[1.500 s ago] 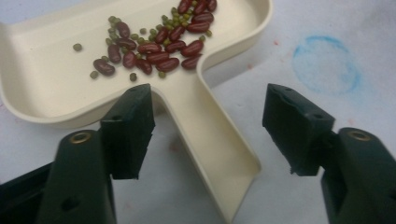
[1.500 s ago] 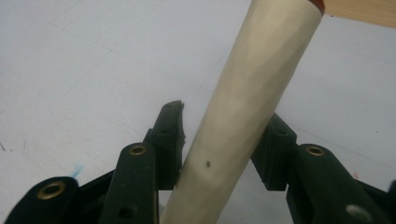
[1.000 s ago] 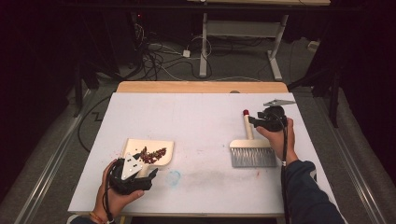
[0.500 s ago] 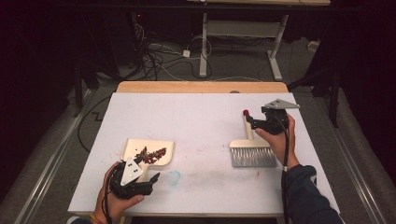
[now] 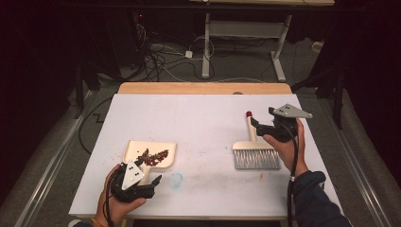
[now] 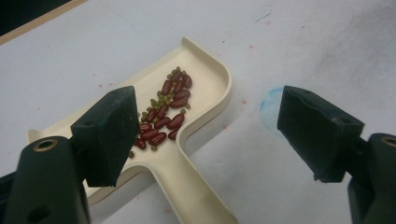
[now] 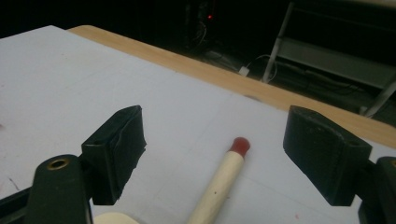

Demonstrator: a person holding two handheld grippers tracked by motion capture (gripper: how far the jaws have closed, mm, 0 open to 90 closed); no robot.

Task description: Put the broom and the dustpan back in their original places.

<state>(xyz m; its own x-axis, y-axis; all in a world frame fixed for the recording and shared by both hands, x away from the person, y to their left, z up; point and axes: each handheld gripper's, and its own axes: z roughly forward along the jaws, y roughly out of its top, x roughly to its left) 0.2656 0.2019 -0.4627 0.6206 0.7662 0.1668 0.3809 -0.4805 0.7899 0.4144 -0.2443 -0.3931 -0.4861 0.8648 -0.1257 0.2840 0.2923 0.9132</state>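
My right gripper (image 5: pixel 257 124) has just spread its jaws wide and holds nothing, with the brush (image 5: pixel 255 151) lying flat on the table (image 5: pixel 203 118) and its handle between them. My left gripper (image 5: pixel 153 182) also gapes empty, astride the dustpan (image 6: pixel 205 88) handle; red and green beans (image 6: pixel 166 109) sit in the pan.

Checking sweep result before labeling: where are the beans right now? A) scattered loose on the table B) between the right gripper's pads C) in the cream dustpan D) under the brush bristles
C: the red and green beans lie piled inside the cream dustpan, which rests flat on the table; the brush lies well apart, to the right in the high view.
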